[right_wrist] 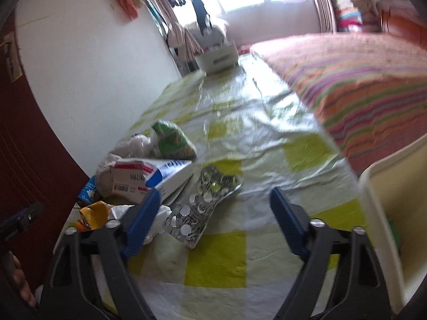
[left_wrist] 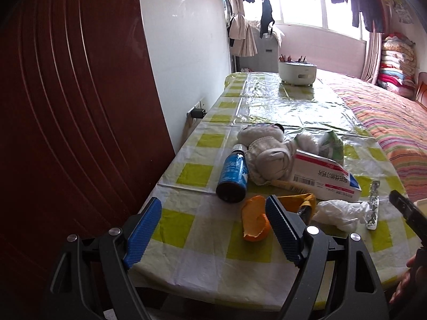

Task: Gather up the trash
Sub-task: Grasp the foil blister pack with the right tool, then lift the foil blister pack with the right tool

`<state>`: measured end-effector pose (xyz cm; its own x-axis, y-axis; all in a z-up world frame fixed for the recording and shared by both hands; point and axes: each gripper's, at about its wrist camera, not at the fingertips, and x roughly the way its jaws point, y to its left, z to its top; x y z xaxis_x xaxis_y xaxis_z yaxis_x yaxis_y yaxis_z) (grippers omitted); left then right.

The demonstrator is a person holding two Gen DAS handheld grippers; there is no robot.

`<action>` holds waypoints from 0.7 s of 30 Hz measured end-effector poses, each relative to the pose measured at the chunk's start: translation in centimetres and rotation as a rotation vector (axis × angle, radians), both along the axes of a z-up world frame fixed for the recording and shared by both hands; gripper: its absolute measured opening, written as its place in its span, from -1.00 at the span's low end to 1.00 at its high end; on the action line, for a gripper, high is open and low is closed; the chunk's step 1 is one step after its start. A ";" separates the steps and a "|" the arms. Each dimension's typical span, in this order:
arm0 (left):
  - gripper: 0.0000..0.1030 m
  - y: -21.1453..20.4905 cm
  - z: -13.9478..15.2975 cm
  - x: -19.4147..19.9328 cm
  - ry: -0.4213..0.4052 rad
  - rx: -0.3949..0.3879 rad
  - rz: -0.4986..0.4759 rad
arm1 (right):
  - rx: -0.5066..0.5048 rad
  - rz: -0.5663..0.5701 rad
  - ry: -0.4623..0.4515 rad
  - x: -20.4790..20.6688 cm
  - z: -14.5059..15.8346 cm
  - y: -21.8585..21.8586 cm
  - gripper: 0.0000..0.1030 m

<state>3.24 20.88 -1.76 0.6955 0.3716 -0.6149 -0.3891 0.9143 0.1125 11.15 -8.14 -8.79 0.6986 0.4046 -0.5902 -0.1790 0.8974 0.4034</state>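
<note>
Trash lies in a cluster on the checked tablecloth (left_wrist: 202,250): an orange peel (left_wrist: 253,221), a blue bottle (left_wrist: 232,177) on its side, a red and white medicine box (left_wrist: 323,174), a crumpled white tissue (left_wrist: 339,212), a yellow wrapper (left_wrist: 297,201), a silver blister pack (left_wrist: 373,205) and a green packet (left_wrist: 332,144). My left gripper (left_wrist: 213,213) is open and empty, just short of the peel. My right gripper (right_wrist: 213,205) is open and empty above the blister pack (right_wrist: 205,205), with the box (right_wrist: 149,178) and green packet (right_wrist: 172,140) to its left.
A rolled grey-white cloth (left_wrist: 267,154) lies among the trash. A white pot (left_wrist: 297,73) stands at the table's far end. A striped bed (right_wrist: 355,74) runs along the right side. A pale bin rim (right_wrist: 373,186) is at the right. A red door (left_wrist: 66,106) is left.
</note>
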 end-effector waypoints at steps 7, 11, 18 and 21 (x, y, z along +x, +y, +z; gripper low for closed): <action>0.51 1.4 -0.8 0.4 0.010 -0.027 0.010 | -0.020 -0.002 0.105 1.9 -1.4 1.7 0.30; 0.51 1.8 -1.2 0.7 0.019 -0.041 0.008 | -0.062 -0.009 0.115 2.8 -1.4 2.9 0.26; 0.51 1.3 -1.5 1.4 0.037 -0.031 -0.009 | -0.129 0.031 0.110 3.4 -1.1 4.8 -0.39; 0.51 0.9 -1.5 1.6 0.049 -0.024 -0.015 | -0.131 0.049 0.098 3.1 -1.0 5.1 -0.45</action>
